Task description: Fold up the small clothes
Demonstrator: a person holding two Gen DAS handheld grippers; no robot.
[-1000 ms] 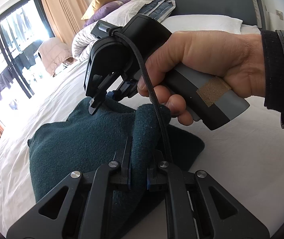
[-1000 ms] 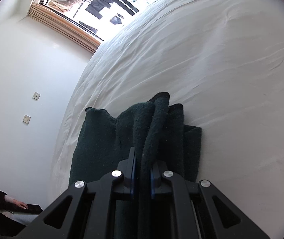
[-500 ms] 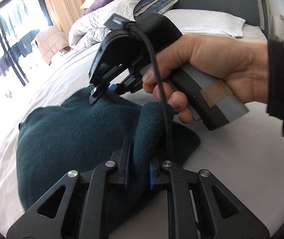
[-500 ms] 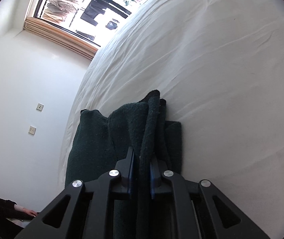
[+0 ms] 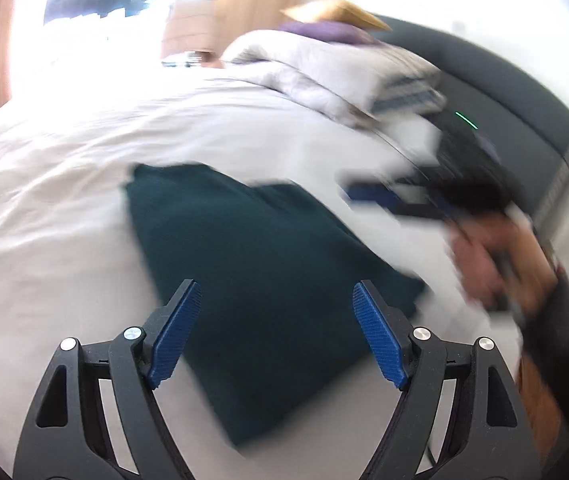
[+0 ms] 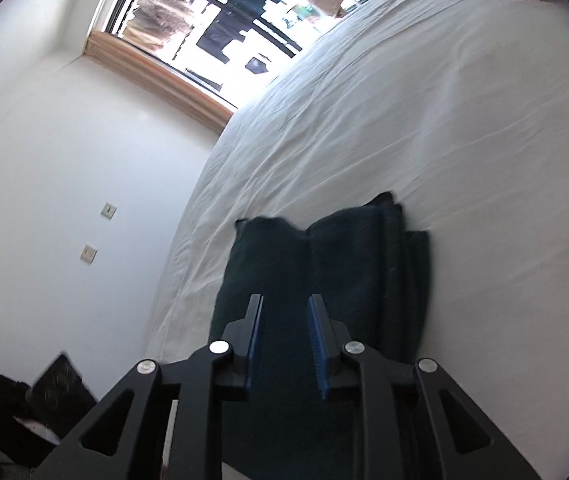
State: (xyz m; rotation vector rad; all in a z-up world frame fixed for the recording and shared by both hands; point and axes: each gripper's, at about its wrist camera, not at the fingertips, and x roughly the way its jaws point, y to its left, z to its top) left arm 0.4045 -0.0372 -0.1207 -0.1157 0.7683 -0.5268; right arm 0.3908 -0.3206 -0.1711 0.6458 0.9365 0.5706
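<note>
Both grippers, left [image 5: 276, 332] and right [image 6: 284, 344], are gaping empty; your dark green fleece garment [image 5: 260, 264] is lying folded, maybe needing tidying

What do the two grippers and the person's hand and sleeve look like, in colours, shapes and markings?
The left gripper and the right gripper look alike: black angular link arms with triangular cut-outs, round silver pivot screws, and flat ribbed blue finger pads. In the blurred left wrist view, a bare hand in a dark sleeve shows, near a small green light.
</note>
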